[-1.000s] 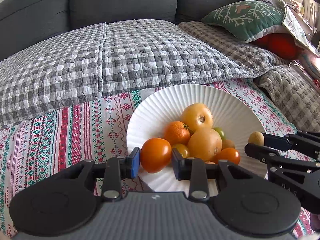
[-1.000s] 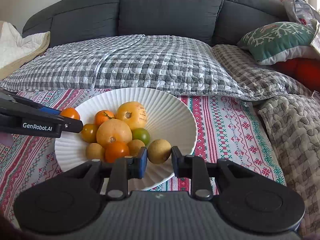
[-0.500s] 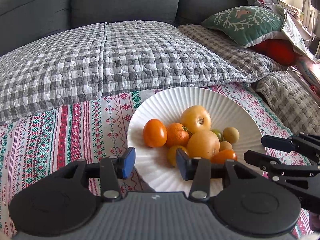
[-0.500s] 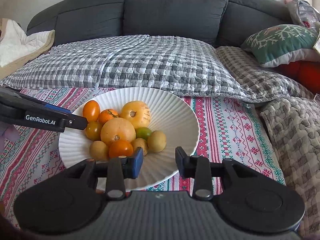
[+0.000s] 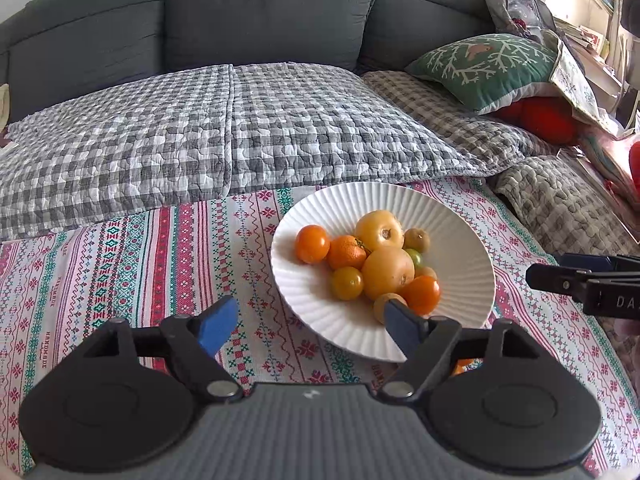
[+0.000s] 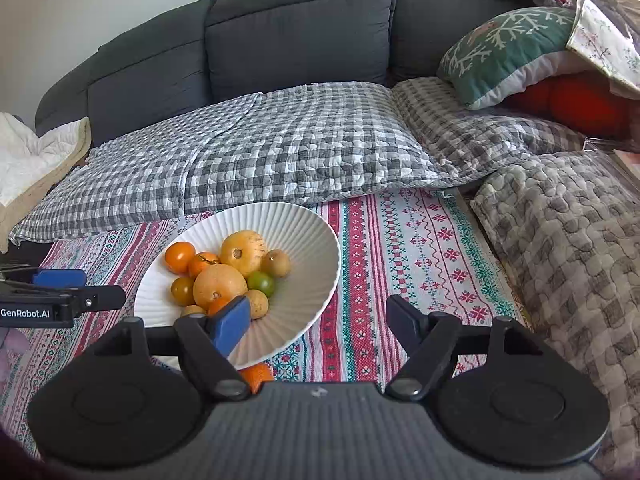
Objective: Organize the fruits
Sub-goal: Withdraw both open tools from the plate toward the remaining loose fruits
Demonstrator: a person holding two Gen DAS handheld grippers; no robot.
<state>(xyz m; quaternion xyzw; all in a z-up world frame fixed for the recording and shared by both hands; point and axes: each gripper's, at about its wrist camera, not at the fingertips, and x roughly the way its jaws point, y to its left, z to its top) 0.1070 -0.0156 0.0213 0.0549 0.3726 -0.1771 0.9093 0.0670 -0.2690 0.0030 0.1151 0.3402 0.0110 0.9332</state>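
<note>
Here, both grippers stand wide open and empty near the white plate of fruits.

The left gripper and right gripper have just been opening, with nothing between the jaws of either. The fruits lie clustered in the plate on the patterned cloth; the orange tomato rests at the cluster's left edge, the olive-brown fruit at its right.

The right gripper's blue pad is covering part of the small fruits at the white plate front; an orange fruit is peeking, mostly hidden, beneath the plate's near rim.
</note>
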